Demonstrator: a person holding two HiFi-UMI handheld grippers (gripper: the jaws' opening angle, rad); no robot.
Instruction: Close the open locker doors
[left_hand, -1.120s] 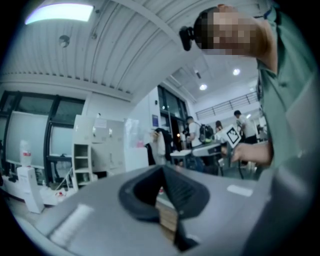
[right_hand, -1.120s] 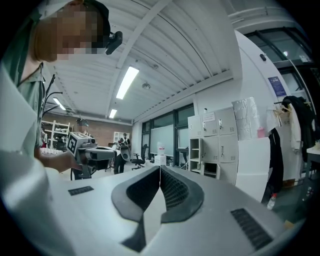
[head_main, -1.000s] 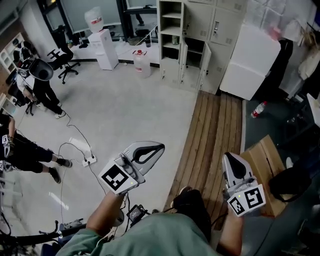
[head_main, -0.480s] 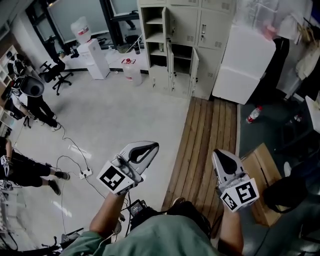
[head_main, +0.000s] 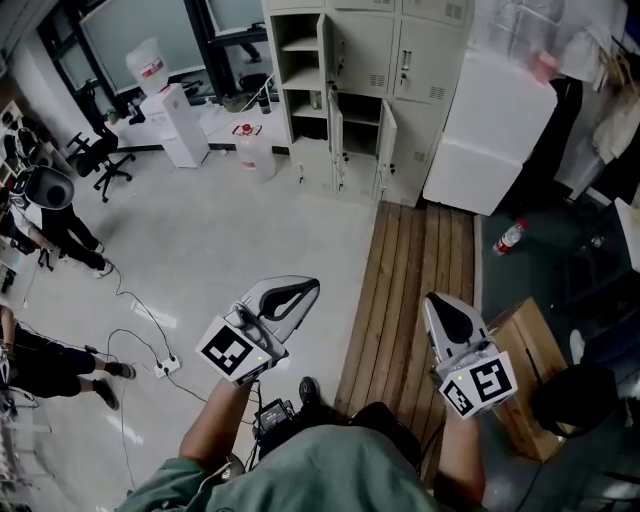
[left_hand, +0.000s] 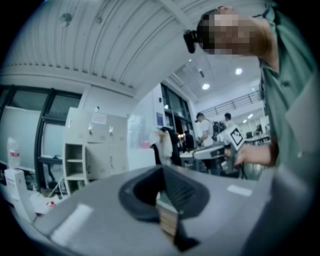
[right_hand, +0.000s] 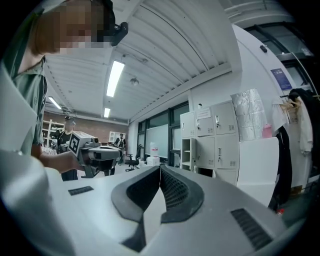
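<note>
The beige lockers (head_main: 372, 70) stand at the far end of the room. Three doors hang open: an upper one (head_main: 326, 42) and two lower ones (head_main: 337, 140) (head_main: 386, 142); the left column (head_main: 296, 62) shows bare shelves. My left gripper (head_main: 310, 288) and right gripper (head_main: 433, 302) are held low in front of the person, far short of the lockers, both shut with nothing between the jaws. The lockers (left_hand: 94, 145) show small in the left gripper view beyond my left gripper (left_hand: 162, 169). The right gripper view has the lockers (right_hand: 212, 135) behind my right gripper (right_hand: 160, 169).
A large white box (head_main: 490, 130) stands right of the lockers. A water dispenser (head_main: 172, 100) and a water jug (head_main: 250, 150) are to their left. Wooden planks (head_main: 425, 270) lead toward the lockers; a cardboard box (head_main: 525, 345), cables with a power strip (head_main: 165, 362) and people (head_main: 50, 210) flank the path.
The view has advanced over the floor, and the lockers sit further left in the frame and slightly larger. Both grippers keep their pose and stay shut.
</note>
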